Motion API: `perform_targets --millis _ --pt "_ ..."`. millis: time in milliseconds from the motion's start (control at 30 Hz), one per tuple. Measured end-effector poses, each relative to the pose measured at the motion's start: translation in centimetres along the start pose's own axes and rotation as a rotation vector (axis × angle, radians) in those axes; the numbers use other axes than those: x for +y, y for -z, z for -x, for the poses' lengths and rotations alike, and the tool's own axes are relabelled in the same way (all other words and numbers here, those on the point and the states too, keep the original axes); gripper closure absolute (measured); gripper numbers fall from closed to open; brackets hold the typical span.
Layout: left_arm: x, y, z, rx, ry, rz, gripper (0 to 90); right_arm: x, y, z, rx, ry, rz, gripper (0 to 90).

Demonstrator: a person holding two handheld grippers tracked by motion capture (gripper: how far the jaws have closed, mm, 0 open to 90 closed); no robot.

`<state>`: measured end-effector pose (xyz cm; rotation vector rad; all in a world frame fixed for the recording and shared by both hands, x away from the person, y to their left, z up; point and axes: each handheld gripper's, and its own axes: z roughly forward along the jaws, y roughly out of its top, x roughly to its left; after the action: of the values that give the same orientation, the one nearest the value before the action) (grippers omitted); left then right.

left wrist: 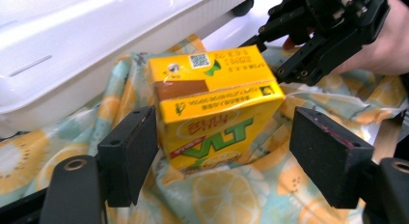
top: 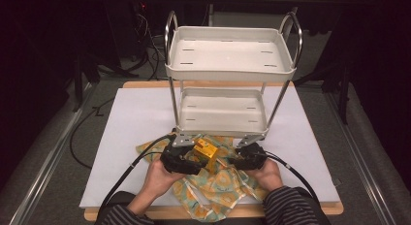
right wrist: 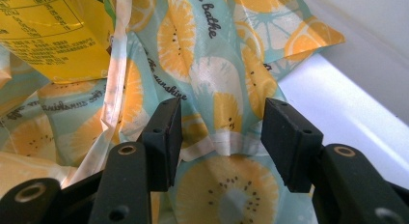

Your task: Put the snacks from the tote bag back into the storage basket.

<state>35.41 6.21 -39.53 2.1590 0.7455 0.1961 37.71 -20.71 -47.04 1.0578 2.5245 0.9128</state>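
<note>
Left gripper point(left wrist: 219, 151) open, jaws standing either side of the yellow juice carton point(left wrist: 214, 108); near pad touching or just beside one carton face, far pad well clear of the other. Carton lying tilted on the fruit-print cloth point(left wrist: 226, 195), just ahead of this gripper and just in front of the white cart point(top: 230, 84).

Right gripper point(right wrist: 219, 137) open too, jaws straddling a raised fold of the cloth point(right wrist: 226, 113), carton up and to the side of it.

Likely step: closing on the carton while pinning or lifting cloth. Best done by centring the carton between the pads, squeezing gently on the flat faces so as not to crush it, and keeping cloth out of the left grip.

Cart trays: upper tray point(top: 230, 53) and lower tray point(top: 223, 111) both bare, nothing in either.
</note>
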Motion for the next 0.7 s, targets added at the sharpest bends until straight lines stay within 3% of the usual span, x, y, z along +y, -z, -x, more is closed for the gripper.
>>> perform_targets --millis 200,267,433,700 --pt "0.2 -0.5 0.1 0.014 0.015 -0.011 21.3 0.0 0.0 -0.1 -0.006 -0.007 0.001 50.1" --pt "0.5 -0.6 0.4 0.048 0.007 -0.012 17.2 0.0 0.0 -0.1 -0.008 -0.005 0.004 50.1" --pt "0.6 -1.2 0.9 0.068 -0.007 -0.031 15.7 0.0 0.0 0.0 -0.009 -0.008 0.001 50.1" --pt "0.8 -2.2 0.8 0.102 0.037 -0.039 15.2 0.0 0.0 0.0 -0.009 -0.009 0.003 50.1"
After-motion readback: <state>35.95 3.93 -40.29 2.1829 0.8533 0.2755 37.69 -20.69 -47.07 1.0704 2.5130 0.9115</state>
